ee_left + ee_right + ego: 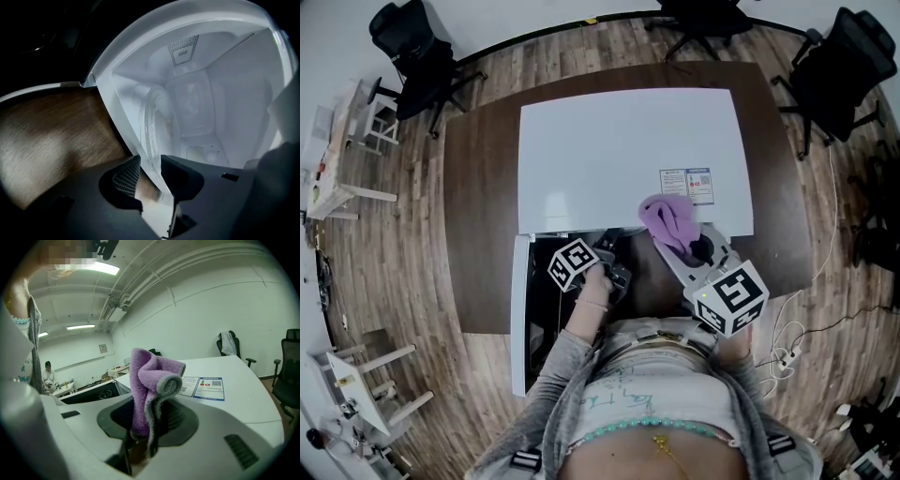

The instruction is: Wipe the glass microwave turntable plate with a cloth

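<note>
In the left gripper view the glass turntable plate (152,126) lies inside the white microwave cavity (211,93); it looks stood on edge because the view is rolled. Its near rim runs between the jaws of my left gripper (147,165), which stand a little apart, with a gap still showing beside the rim. In the head view the left gripper (614,272) reaches into the microwave's front opening. My right gripper (682,246) is held above the microwave's (628,159) front right corner, shut on a folded purple cloth (668,220) (150,390) that stands up out of its jaws (150,423).
The microwave door (519,309) hangs open at the left of the opening. The microwave stands on a dark wooden table (487,187) and has a label sticker (686,185) on its top. Office chairs (417,47) (844,66) ring the table. Cables (787,337) lie on the floor at the right.
</note>
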Action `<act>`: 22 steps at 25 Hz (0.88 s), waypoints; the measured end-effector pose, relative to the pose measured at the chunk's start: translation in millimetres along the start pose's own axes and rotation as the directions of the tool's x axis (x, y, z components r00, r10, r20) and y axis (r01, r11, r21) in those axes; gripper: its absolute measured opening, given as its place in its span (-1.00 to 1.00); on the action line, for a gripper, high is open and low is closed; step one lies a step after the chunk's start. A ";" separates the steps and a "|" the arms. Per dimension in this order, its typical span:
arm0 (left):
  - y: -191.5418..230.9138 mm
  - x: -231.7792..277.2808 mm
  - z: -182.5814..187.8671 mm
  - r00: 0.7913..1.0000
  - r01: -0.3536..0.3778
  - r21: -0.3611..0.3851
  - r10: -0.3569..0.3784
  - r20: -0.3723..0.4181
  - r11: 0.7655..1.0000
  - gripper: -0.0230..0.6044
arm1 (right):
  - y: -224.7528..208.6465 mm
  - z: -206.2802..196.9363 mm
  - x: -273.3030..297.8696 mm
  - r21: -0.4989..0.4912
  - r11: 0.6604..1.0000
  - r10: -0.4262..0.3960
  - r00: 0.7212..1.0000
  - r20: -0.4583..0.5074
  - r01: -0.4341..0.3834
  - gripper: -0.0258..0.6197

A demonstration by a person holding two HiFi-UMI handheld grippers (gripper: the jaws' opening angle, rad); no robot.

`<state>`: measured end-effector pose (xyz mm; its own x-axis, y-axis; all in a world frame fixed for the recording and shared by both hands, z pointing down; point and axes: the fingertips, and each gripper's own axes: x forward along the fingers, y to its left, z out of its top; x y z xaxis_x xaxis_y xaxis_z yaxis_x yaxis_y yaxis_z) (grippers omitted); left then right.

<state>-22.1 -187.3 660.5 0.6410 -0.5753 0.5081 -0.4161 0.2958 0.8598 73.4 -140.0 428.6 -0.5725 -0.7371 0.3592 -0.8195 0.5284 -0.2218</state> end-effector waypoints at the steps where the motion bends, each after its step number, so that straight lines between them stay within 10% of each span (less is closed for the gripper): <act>1: -0.8 -1.1 -0.6 1.000 0.004 0.010 -0.004 0.000 1.000 -0.47 | 0.0 0.1 -0.2 0.000 1.000 0.000 1.000 0.000 0.000 -0.55; 22: -3.3 -13.0 -5.8 0.999 0.049 0.056 -0.050 0.013 0.997 -0.68 | -1.1 -1.2 -1.5 -0.045 0.999 -0.016 1.000 -0.014 0.015 -0.55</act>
<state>-25.3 -176.4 651.4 0.6524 -0.5996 0.4636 -0.4193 0.2241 0.8798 75.1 -138.9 429.4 -0.5592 -0.7394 0.3751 -0.8260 0.5357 -0.1753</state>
